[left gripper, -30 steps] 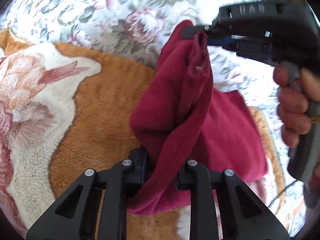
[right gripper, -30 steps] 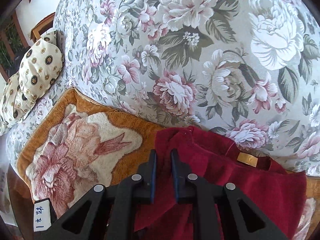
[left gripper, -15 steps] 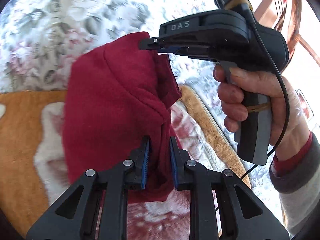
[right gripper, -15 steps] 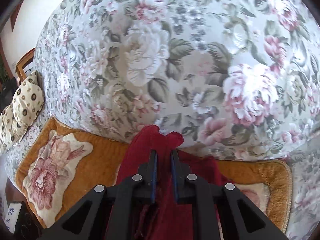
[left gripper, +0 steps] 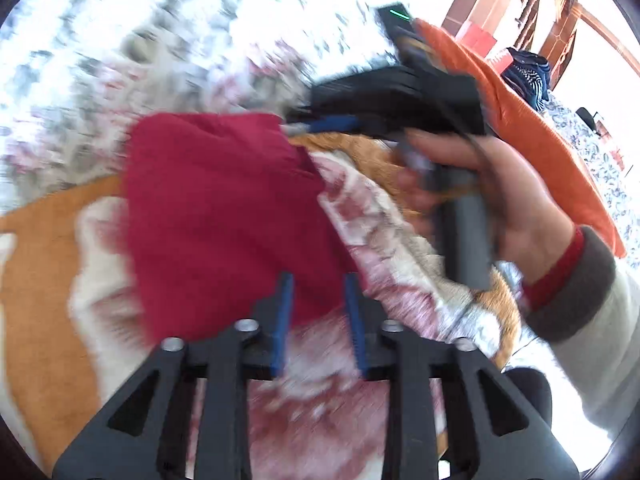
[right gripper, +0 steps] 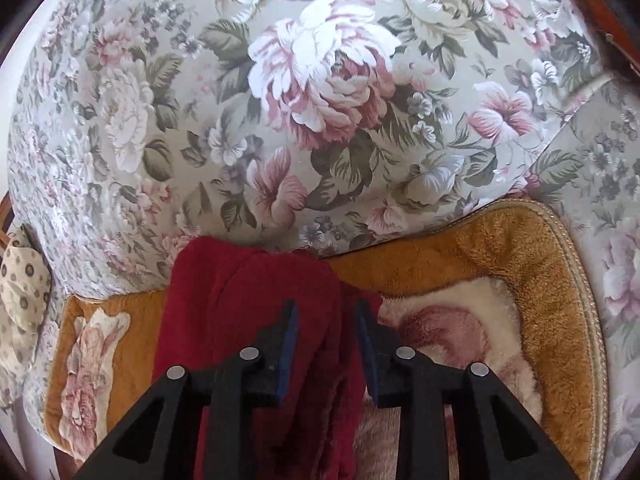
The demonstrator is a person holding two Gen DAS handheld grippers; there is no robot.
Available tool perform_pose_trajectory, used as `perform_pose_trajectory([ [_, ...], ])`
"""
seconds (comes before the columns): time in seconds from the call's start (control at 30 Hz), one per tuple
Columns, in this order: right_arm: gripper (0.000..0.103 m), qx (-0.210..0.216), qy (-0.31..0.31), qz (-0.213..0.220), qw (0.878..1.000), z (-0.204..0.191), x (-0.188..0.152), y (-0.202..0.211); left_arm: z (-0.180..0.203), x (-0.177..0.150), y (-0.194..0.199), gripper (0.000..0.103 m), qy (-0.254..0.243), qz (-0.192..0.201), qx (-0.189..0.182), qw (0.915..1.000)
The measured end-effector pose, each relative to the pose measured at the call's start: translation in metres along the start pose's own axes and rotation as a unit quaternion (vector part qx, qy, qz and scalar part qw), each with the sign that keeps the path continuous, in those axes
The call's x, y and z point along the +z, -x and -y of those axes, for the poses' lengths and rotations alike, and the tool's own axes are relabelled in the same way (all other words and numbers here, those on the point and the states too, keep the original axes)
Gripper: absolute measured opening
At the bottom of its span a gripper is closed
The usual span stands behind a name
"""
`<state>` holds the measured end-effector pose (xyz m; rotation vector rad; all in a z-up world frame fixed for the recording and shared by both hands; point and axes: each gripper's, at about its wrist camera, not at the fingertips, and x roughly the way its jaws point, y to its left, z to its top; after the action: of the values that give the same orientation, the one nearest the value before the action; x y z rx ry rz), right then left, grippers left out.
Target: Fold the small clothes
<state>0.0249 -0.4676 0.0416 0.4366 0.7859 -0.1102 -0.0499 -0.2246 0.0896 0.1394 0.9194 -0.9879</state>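
Red garment (right gripper: pixel 248 320) folded on the plush mat (right gripper: pixel 520 264).
It lies just ahead of both claws: left gripper (left gripper: pixel 320 312) and right gripper (right gripper: pixel 326 344) have just been opening, pads clear of the cloth between them.

I see the red garment (right gripper: pixel 256 320), a soft, fleecy dark-red piece, folded over itself into a narrow bundle with layered edges. It lies on the orange flowered cushion cover (right gripper: pixel 520 256), its top edge against the floral sofa back (right gripper: pixel 320 80).
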Motion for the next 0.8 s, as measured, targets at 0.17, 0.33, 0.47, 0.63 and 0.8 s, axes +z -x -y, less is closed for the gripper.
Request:
perform_pose_trajectory([
  [0.17,0.04,0.047,0.059,-0.011,0.997,-0.026,-0.047,0.051,-0.048,-0.029,0.03,0.058,0.038,0.018,0.074,0.9964],
  [0.33,0.041,0.057,0.08,-0.041,0.994,-0.04,-0.102,0.048,-0.076,-0.045,0.011,0.058,0.1,0.013,0.074,0.9922],
  [0.47,0.005,0.059,0.094,-0.058,0.992,-0.049,-0.121,0.029,-0.076,-0.051,0.008,0.058,0.104,0.009,0.075,0.9917],
  [0.63,0.005,0.023,0.114,-0.006,0.993,-0.046,-0.12,0.061,-0.066,-0.051,0.015,0.058,0.07,0.036,0.078,0.9938],
  [0.8,0.005,0.0,0.08,-0.037,0.996,-0.028,-0.127,0.026,-0.051,-0.056,-0.004,0.058,0.033,0.006,0.07,0.997],
])
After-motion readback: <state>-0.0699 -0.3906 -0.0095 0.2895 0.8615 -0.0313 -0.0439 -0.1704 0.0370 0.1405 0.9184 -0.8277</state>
